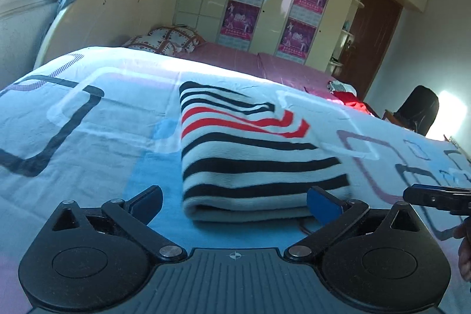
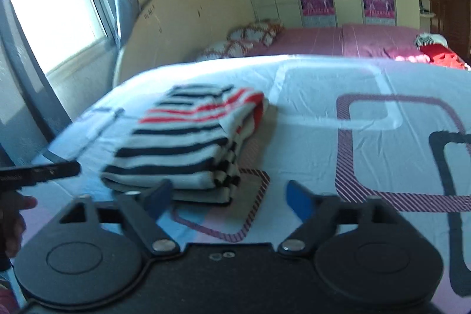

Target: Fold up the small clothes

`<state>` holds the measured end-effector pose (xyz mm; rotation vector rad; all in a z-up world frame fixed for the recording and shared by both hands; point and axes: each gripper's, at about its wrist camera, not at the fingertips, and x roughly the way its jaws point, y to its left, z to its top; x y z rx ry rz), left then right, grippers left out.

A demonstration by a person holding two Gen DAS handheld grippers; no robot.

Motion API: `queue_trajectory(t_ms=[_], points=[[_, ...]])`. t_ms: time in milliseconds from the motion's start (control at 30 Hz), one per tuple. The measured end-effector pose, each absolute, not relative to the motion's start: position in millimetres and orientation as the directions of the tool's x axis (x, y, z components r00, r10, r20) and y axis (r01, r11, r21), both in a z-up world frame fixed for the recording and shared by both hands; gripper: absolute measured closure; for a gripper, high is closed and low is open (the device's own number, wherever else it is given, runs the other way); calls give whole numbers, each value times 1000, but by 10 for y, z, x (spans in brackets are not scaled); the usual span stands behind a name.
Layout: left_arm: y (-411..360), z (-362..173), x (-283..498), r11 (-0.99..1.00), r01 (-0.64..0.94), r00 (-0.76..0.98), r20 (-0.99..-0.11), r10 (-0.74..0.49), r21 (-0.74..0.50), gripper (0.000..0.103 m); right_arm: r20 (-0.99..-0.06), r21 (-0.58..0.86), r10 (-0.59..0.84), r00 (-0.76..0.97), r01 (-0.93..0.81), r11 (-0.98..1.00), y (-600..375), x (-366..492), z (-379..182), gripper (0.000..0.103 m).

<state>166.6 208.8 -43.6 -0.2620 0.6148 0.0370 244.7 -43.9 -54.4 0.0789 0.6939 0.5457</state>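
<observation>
A folded garment (image 1: 250, 155) with white, black and red stripes lies flat on the light blue patterned bedsheet (image 1: 88, 137). My left gripper (image 1: 235, 197) stands open just in front of its near edge, one blue pad off to the left and the other by the near right corner, neither pressing the cloth. In the right wrist view the same garment (image 2: 188, 143) lies left of centre. My right gripper (image 2: 228, 193) is open at its near right corner, with nothing gripped. A hand (image 2: 14, 214) shows at the left edge.
Patterned pillows (image 1: 167, 41) and a pink cover (image 1: 265, 61) lie farther up the bed. A red cloth heap (image 2: 441, 56) with a striped piece sits at the far right. A cream wardrobe with posters (image 1: 265, 5), a window (image 2: 44, 5) and a dark chair (image 1: 421, 111) surround the bed.
</observation>
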Motion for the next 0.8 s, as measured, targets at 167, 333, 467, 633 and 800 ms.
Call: queue_trajectory(t_ms=[167, 333, 467, 633, 800], points=[[1734, -84, 1127, 972, -99, 850, -526, -28, -212, 0, -553, 189, 463, 693, -436, 880, -471, 1884, -130, 14], [1408, 122, 530, 976, -94, 865, -501, -17, -196, 0, -506, 160, 430, 747, -409, 898, -594, 1256, 72, 8], [1236, 227, 118, 976, -75, 873, -486, -34, -202, 0, -521, 133, 413, 747, -407, 904, -668, 902, 99, 8], [1071, 304, -217, 978, -77, 881, -473, -24, -193, 0, -505, 97, 375, 777, -381, 920, -753, 630, 167, 8], [1006, 365, -351, 977, -64, 889, -456, -38, -206, 0, -495, 64, 363, 789, -384, 921, -781, 502, 247, 8]])
